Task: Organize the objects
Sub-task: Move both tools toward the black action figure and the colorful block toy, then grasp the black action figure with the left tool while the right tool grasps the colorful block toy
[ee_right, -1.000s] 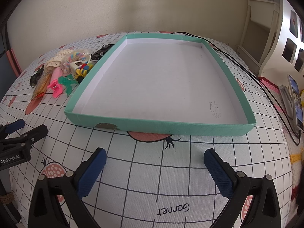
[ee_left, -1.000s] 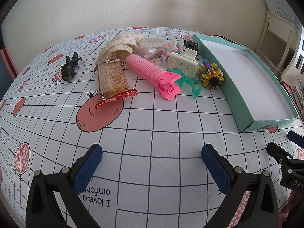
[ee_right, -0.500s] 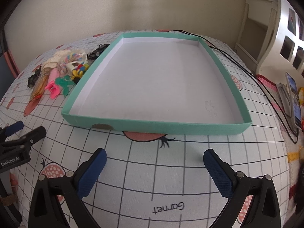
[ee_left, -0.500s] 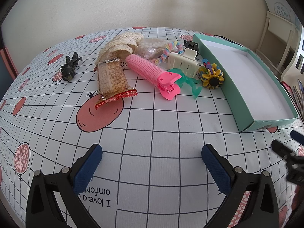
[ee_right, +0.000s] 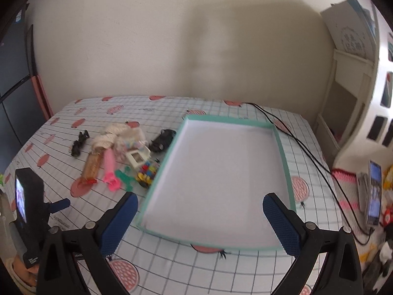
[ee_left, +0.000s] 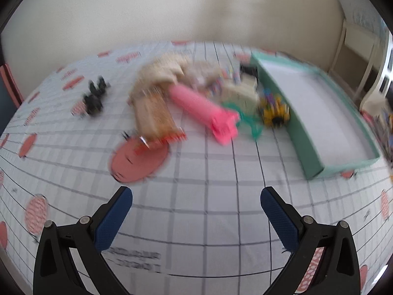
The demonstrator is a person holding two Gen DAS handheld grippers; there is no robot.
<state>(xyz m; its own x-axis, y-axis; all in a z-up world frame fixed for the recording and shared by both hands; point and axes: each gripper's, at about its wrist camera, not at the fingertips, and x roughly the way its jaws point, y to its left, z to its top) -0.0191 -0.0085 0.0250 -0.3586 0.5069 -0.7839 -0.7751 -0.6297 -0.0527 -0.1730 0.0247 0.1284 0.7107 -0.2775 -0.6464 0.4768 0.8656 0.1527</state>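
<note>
Progress on the organizing looks like nil so far, judging from how things lie.

Left wrist view, much blurred: the left gripper (ee_left: 196,217) hangs over bare gridded cloth near the front edge of the surface (ee_left: 206,177), its blue fingers (ee_left: 113,217) wide apart and holding nothing. Beyond it, toward the middle and back of the surface, the loose things sit in one cluster: a snack packet (ee_left: 154,118), a pink hair roller (ee_left: 203,109) lying slantwise just beside it, a teal clip (ee_left: 250,123), a yellow flower-shaped toy (ee_left: 275,113) right against the tray's near wall, a cream claw clip (ee_left: 242,93), and pale lace trim (ee_left: 162,71) behind. A small black item (ee_left: 94,98) lies apart, toward the left edge. The teal tray (ee_left: 307,147) stands at the right side, nothing visible inside it.

Right wrist view: the right gripper (ee_right: 200,221) hovers high above the tray's near end, its fingers (ee_right: 282,223) likewise spread and empty. The tray (ee_right: 285,157) shows a bare white floor from rim to rim. The cluster (ee_right: 122,157) lies beside its left wall; another dark object (ee_right: 162,140) sits near the tray's back-left corner. A black cable (ee_right: 307,152) runs along the right edge of the surface.

Everything, I judge, is left to do: each loose piece has yet to go into the tray, assuming the tray is where they belong.
</note>
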